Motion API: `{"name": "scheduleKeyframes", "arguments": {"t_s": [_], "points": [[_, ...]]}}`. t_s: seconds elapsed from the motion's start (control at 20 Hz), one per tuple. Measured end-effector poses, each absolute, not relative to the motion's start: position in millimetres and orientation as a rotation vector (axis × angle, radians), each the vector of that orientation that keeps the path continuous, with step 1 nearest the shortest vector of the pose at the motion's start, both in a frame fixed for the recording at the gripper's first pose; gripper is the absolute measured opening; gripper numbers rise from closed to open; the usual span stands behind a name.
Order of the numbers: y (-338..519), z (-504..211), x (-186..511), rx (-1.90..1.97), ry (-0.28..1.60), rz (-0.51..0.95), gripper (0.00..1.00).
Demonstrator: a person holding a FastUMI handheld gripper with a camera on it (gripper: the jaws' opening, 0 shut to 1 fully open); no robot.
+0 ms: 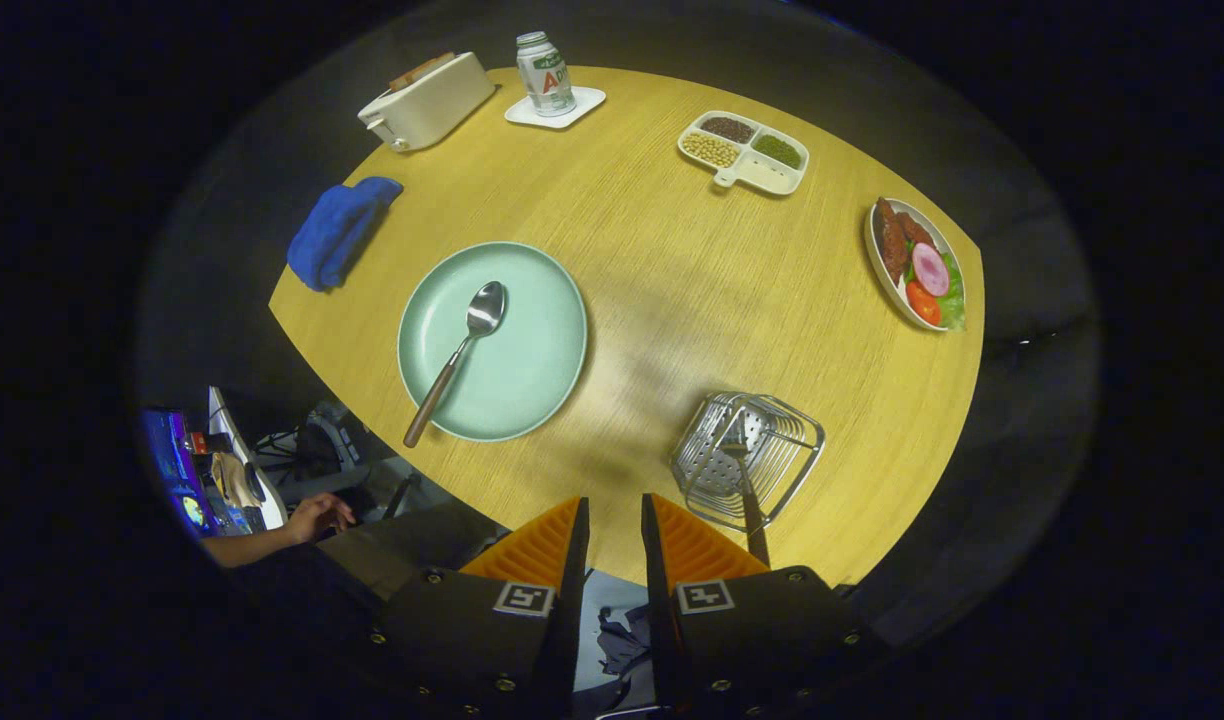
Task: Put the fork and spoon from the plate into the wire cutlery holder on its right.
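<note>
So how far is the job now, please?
About half done. The fork already stands in the holder. The gripper holds nothing; its fingers stand slightly apart above the table's near edge. Left: the spoon lies on the plate and must go into the holder.

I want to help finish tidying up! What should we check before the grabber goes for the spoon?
1. Spoon on the plate, bowl end up: ok.
2. Handle sticks out over the plate's rim, easy to pinch: ok.
3. Fork already in the wire holder: ok.
4. Room left in the holder for the spoon: ok, looks so.
5. Gripper empty, fingers a small gap apart: ok, but may need opening wider.
6. Table between plate and holder free of things: ok.
</note>
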State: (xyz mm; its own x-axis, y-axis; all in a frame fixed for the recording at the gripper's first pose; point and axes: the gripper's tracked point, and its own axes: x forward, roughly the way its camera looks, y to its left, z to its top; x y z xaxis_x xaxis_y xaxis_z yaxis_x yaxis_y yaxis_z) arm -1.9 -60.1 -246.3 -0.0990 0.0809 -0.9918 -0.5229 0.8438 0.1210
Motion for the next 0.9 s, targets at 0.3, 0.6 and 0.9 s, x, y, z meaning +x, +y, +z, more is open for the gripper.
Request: {"name": "scheduleKeyframes", "arguments": {"t_s": [0.3, 0.6, 0.9], "points": [[-8.6, -258.4, -32.9, -0.273, 1.6, 0.581, 0.3], [35.1, -273.3, -56.7, -0.249, 1.627, 0.645, 0.3], [68.8, -289.8, -64.3, -0.218, 1.633, 0.648, 0.3]]}}
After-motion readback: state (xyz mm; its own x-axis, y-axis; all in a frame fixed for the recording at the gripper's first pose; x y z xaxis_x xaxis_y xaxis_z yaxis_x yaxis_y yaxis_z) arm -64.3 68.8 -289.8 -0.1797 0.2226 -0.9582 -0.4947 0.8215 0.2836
